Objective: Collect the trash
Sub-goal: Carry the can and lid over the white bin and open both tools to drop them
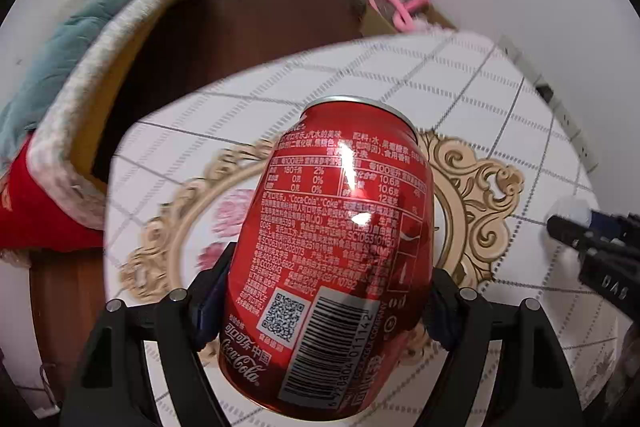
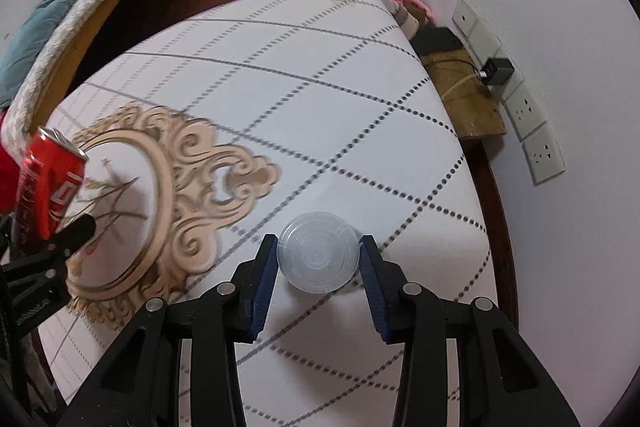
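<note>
Left gripper [image 1: 324, 311] clamps the red cola can [image 1: 332, 251] aloft, right gripper [image 2: 318, 267] brackets the clear plastic cup [image 2: 317, 251], closure indeterminate; disposal of both outstanding.

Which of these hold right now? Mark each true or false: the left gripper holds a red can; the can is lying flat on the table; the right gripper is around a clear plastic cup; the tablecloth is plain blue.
1. The left gripper holds a red can. True.
2. The can is lying flat on the table. False: it is held tilted above it.
3. The right gripper brackets a clear plastic cup. True.
4. The tablecloth is plain blue. False: it is white with a grey grid and a gold ornament.
</note>
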`<state>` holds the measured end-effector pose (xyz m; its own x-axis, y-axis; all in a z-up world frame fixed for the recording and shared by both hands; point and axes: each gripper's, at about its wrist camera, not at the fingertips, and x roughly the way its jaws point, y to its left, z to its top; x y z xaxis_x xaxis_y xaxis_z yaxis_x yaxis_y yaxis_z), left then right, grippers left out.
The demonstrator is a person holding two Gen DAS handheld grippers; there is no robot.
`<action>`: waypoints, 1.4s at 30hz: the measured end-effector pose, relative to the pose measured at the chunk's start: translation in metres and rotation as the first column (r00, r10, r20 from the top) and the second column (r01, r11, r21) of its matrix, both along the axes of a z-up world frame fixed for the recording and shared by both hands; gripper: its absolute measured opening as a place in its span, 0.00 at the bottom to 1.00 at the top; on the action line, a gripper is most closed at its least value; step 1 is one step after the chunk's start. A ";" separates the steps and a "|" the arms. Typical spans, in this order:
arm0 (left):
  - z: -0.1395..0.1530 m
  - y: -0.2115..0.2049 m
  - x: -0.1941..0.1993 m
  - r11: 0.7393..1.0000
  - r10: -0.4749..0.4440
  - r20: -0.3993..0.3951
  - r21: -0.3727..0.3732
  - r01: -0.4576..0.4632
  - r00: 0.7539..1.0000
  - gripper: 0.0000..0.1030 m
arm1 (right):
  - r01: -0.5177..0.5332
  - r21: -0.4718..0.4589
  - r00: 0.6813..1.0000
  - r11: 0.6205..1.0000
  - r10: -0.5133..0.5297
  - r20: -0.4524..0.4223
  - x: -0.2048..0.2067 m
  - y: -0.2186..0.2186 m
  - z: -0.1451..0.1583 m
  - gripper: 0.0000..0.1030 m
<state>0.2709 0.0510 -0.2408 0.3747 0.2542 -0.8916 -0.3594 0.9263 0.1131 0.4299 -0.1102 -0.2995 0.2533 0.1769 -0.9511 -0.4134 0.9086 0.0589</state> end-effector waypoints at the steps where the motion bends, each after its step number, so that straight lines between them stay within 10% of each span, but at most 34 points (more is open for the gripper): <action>1: 0.009 0.002 -0.005 1.000 0.013 0.021 0.011 -0.013 1.000 0.75 | -0.006 0.010 1.000 1.000 0.006 0.007 -0.004 0.000 0.003 0.41; 14: 0.131 0.053 -0.153 0.977 0.205 0.220 0.021 -0.214 0.954 0.75 | -0.215 0.192 0.969 0.958 0.184 0.164 -0.128 0.036 0.124 0.41; 25: 0.145 0.147 -0.309 0.890 0.441 0.248 0.005 -0.456 0.863 0.75 | -0.483 0.316 0.876 0.817 0.451 0.172 -0.278 0.158 0.186 0.41; 32: 0.092 0.252 -0.411 0.776 0.630 0.178 -0.112 -0.620 0.756 0.75 | -0.615 0.297 0.780 0.731 0.620 0.089 -0.367 0.280 0.148 0.41; 42: -0.053 0.359 -0.460 0.654 0.727 -0.036 -0.265 -0.708 0.685 0.75 | -0.695 0.160 0.694 0.701 0.712 -0.108 -0.438 0.429 0.005 0.41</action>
